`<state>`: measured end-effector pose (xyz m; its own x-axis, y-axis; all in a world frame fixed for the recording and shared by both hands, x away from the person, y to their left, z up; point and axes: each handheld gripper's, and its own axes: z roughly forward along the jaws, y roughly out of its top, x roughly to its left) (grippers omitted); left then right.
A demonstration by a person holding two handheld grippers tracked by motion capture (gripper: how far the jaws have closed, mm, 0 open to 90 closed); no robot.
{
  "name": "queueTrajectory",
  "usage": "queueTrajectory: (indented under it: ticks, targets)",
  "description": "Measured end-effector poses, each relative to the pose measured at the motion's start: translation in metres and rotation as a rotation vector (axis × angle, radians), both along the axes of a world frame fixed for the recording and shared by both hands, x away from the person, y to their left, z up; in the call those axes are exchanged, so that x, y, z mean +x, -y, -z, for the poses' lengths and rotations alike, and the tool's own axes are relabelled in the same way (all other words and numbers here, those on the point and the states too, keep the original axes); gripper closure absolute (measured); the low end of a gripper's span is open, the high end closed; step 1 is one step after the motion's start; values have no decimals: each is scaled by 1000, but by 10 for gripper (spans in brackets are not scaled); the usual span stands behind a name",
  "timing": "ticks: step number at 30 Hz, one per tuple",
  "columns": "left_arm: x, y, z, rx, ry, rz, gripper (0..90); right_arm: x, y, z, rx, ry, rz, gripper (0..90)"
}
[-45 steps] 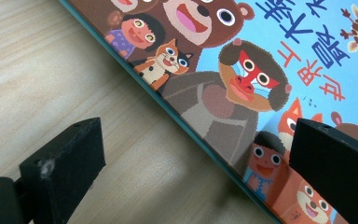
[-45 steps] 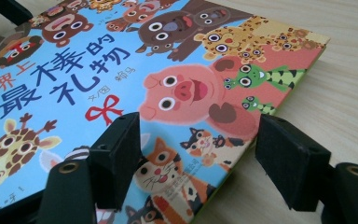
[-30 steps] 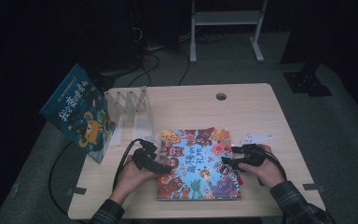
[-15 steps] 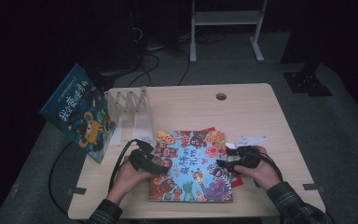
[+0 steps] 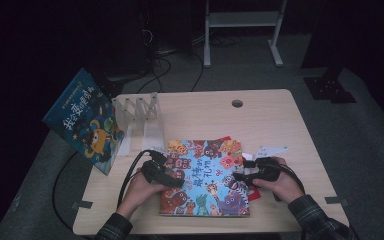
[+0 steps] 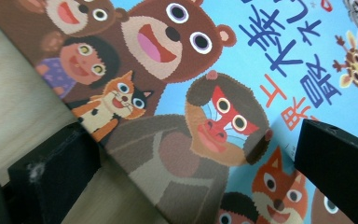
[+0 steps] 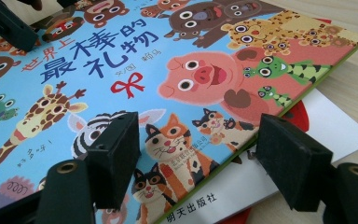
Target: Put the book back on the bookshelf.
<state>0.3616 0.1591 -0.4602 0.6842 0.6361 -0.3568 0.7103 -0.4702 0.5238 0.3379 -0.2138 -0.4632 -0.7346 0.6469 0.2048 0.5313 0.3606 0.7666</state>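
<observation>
Slid nearer the table's (image 5: pixel 280 107) front edge, animal picture book (image 5: pixel 205 180) lies atop a second book (image 7: pixel 317 126), left gripper (image 5: pixel 172 181) and right gripper (image 5: pixel 240 177) both gaping astride its side edges, unclamped—lifting could drag the lower book along.

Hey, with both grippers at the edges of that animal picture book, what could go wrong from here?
1. The animal picture book lies on top of a white book. The right gripper straddles the top book's edge with jaws open, so closing may catch both books or push the top one sideways.
2. The left gripper also stands open across the cover's edge; uneven closing of the two grippers might twist or crease the thin cover.
</observation>
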Motion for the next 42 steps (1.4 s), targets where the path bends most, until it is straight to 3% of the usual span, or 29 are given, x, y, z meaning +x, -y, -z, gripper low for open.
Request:
queueTrajectory:
  ticks: [11,16,20,25,35,42]
  targets:
    - [4,1,1,-22,3,10,0,0,0,1,-7,17,-22,267]
    - [6,3,0,-23,-10,11,0,0,1,2,-5,17,-23,261]
    - [10,1,0,-52,-44,13,0,-1,1,3,0,22,-22,261]
    - [12,3,-4,-40,-48,15,0,-1,0,2,-6,20,-22,248]
    - [14,3,-30,-103,31,26,0,0,3,2,31,-20,-2,230]
    - [15,5,-37,-137,39,33,0,1,4,2,45,-32,3,224]
